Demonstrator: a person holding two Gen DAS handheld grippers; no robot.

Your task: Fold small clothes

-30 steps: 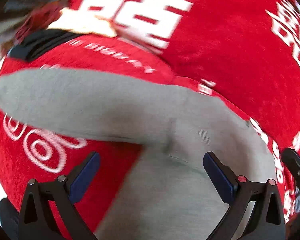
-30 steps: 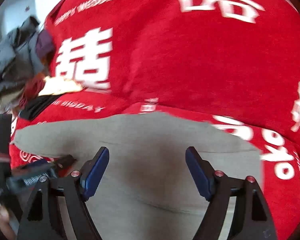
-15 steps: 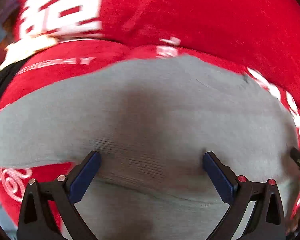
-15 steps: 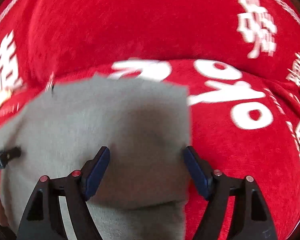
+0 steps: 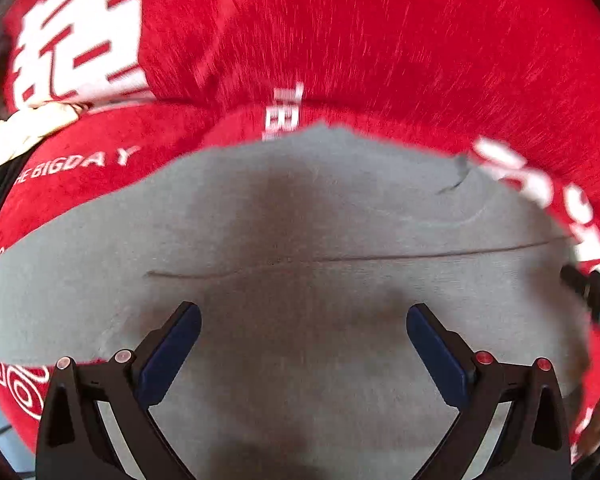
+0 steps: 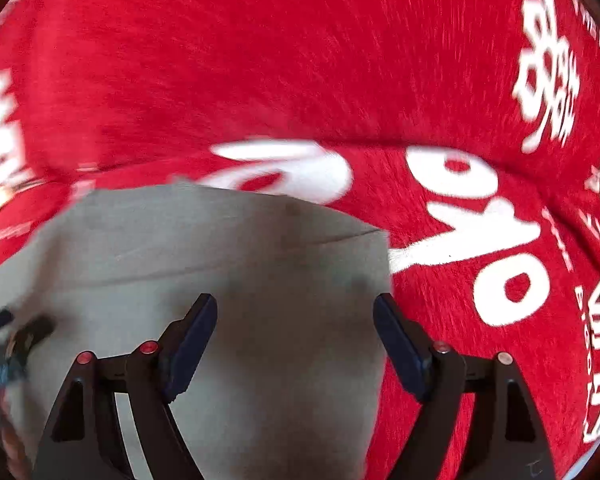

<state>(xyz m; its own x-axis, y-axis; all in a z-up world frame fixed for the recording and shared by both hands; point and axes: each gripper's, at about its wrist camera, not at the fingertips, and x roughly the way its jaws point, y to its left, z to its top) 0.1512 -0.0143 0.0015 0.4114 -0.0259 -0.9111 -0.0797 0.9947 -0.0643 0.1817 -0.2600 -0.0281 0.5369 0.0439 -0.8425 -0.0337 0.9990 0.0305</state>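
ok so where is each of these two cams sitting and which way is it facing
Left wrist: on the left gripper, looking steeply down along its open fingers at a grey garment on a red printed cloth; the right gripper's tip shows at the right edge.
Right wrist: on the right gripper, also tilted down, over the garment's right edge; the left gripper's tip shows blurred at the left edge.
Shared: the garment, the cloth, each other's gripper.

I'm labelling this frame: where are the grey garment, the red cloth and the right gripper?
grey garment [image 5: 320, 208]: left wrist view, flat middle above the seam.
red cloth [image 6: 300, 60]: right wrist view, plain patch above the lettering.
right gripper [image 6: 296, 316]: right wrist view, midway between its fingertips.
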